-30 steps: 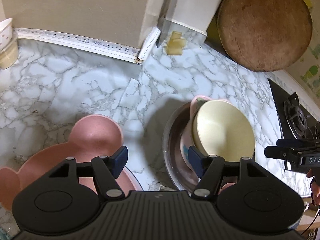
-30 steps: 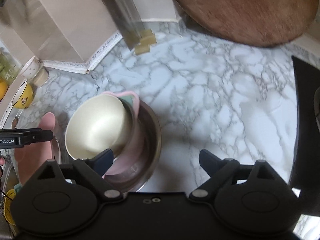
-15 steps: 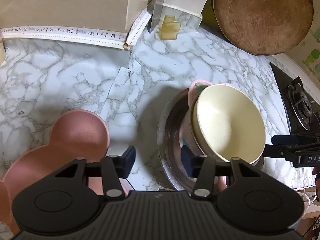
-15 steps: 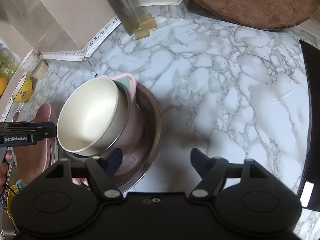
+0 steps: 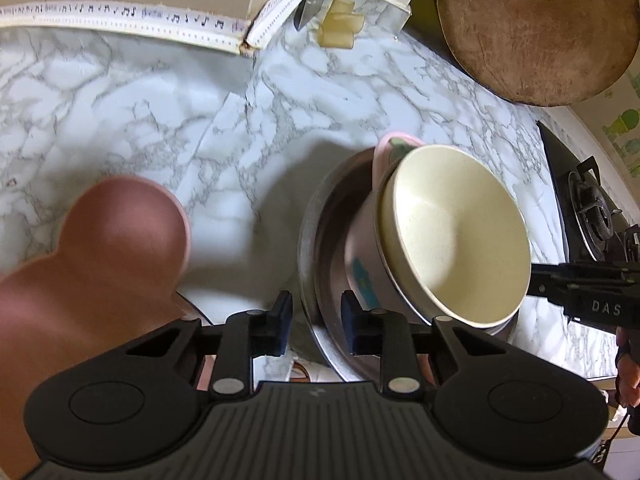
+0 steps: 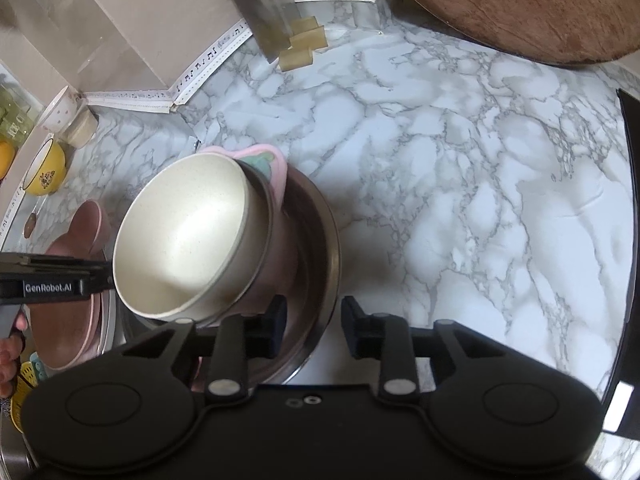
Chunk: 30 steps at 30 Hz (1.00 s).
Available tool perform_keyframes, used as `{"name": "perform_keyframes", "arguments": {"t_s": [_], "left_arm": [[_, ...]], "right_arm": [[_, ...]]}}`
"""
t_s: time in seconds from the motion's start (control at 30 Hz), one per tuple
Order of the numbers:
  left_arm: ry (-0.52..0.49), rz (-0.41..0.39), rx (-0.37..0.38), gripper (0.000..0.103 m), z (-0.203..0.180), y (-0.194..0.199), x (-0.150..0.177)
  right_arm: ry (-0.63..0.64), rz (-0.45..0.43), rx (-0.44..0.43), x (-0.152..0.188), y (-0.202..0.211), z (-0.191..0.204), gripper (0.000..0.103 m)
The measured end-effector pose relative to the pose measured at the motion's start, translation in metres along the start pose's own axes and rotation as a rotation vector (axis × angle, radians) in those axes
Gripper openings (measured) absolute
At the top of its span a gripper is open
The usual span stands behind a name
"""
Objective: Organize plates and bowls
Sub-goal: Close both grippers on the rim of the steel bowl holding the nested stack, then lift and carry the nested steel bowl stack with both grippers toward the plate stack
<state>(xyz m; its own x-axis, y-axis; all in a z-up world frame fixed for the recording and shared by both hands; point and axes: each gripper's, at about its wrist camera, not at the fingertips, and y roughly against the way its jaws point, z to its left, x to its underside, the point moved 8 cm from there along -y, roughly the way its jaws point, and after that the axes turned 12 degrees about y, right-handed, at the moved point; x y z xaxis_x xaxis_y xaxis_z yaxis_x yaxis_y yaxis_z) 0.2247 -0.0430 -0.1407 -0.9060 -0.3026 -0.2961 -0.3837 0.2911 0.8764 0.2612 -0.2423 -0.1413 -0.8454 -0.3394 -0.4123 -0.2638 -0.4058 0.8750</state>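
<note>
A big metal bowl (image 5: 320, 248) sits on the marble tabletop (image 5: 120, 100). Inside it leans a pink cup-like bowl (image 5: 360, 240), and a cream bowl (image 5: 452, 236) is stacked in that one, tipped to one side. The left gripper (image 5: 316, 320) comes down over the near edge of the metal bowl. One of its dark blue pads is outside the rim and the other is inside, so the rim is between them. Its jaws are closing, but the pads do not seem to press on the rim yet. The right gripper (image 6: 314, 324) is at the other side of the same bowl. Its jaws are closing too, with the metal rim (image 6: 328, 280) between the pads, and there is a gap on the outer side. In the left view the right gripper shows as a black bar (image 5: 580, 284) poking in beside the cream bowl. A pink plate shaped like a bear head (image 5: 92, 264) lies just to the left of the metal bowl. A round wooden board (image 5: 536, 28) leans at the back. A yellow bowl (image 6: 44, 172) stands far off on the left, near a small spotted cup (image 6: 60, 112).
</note>
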Motion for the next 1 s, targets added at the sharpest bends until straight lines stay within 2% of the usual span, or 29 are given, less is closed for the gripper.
{"name": "perform_keyframes", "arguments": {"t_s": [0.03, 0.2, 0.37, 1.0], "left_arm": [[-0.001, 0.004, 0.001, 0.019, -0.0014, -0.0009, 0.0020], [-0.001, -0.003, -0.019, 0.014, -0.0013, -0.0009, 0.0046], [0.010, -0.007, -0.019, 0.013, 0.0005, -0.0011, 0.0049], [-0.003, -0.043, -0.022, 0.012, -0.0033, 0.0081, 0.0071]], "right_arm": [[0.004, 0.000, 0.004, -0.0011, -0.0005, -0.0001, 0.026], [0.017, 0.007, 0.023, -0.0042, -0.0035, -0.0022, 0.021], [0.025, 0.015, 0.032, -0.0035, -0.0069, -0.0049, 0.013], [0.047, -0.011, 0.051, -0.0015, -0.0010, -0.0029, 0.012]]}}
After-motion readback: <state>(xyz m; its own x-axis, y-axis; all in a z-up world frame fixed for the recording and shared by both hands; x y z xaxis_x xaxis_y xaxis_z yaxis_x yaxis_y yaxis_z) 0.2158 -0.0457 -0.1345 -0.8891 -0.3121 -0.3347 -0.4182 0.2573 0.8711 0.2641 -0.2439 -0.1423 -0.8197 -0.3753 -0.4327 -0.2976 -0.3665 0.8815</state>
